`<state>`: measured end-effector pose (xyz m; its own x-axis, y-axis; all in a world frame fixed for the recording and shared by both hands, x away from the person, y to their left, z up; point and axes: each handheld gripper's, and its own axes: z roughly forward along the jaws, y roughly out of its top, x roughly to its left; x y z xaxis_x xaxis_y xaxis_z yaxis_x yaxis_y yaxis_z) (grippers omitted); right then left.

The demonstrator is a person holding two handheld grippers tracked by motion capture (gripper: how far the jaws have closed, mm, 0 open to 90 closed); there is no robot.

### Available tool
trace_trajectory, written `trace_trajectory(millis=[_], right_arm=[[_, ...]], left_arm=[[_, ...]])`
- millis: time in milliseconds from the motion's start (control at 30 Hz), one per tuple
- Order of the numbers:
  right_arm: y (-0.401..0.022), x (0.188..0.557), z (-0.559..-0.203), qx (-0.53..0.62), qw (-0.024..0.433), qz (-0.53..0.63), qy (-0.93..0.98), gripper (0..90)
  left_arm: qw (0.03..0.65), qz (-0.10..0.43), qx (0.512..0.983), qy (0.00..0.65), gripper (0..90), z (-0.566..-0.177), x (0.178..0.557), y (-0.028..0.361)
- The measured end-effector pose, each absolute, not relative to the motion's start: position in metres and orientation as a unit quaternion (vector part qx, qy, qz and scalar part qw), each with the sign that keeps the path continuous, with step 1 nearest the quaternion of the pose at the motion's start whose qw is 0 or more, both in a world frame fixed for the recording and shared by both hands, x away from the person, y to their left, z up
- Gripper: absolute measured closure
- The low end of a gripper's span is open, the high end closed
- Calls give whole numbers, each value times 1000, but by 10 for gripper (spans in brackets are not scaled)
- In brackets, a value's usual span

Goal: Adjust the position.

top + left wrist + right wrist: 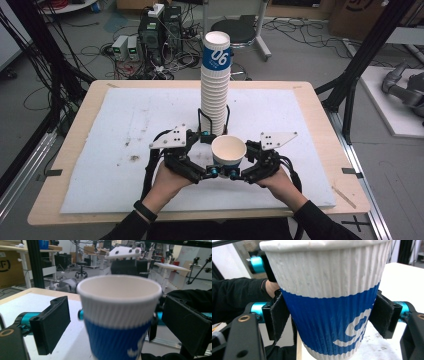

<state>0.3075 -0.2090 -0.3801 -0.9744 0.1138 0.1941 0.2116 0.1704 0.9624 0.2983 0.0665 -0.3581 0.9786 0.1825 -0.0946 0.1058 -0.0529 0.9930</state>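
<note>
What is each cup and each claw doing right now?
Cup: upright, empty, gripped by the right gripper.
Stack of cups: upright, tall, standing in a wire holder on the table.
Left gripper: open, pads clear of the cup on both sides.
Right gripper: shut on the cup, pads pressing its blue band.

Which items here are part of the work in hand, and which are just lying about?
In use:
cup, pinched by the right tool
left tool, jaws open either side of the cup
cup stack

Lying about:
stool
boxes and cables on the floor
table, bearing the white mat
</note>
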Motion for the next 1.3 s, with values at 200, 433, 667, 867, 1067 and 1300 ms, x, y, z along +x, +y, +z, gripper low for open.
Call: trace_trajectory(millis=[200, 433, 667, 867, 1067, 1300], right_arm=[[-216, 310, -376, -116, 29, -643, -756, 248], [-219, 309, -372, -118, 28, -651, -750, 248], [-214, 307, -373, -114, 35, -648, -752, 247], [-210, 305, -375, -110, 41, -646, -754, 248], [-204, 303, -378, -105, 38, -639, -761, 248], [-203, 304, -380, -103, 40, -638, -762, 232]], left_arm=[[674, 33, 729, 114, 81, -370, 295, 74], [649, 44, 749, 129, 81, -383, 292, 64], [648, 12, 752, 123, 85, -394, 294, 50], [637, 6, 763, 111, 112, -398, 294, 40], [644, 2, 757, 105, 255, -400, 294, 40], [646, -5, 757, 103, 297, -404, 294, 39]])
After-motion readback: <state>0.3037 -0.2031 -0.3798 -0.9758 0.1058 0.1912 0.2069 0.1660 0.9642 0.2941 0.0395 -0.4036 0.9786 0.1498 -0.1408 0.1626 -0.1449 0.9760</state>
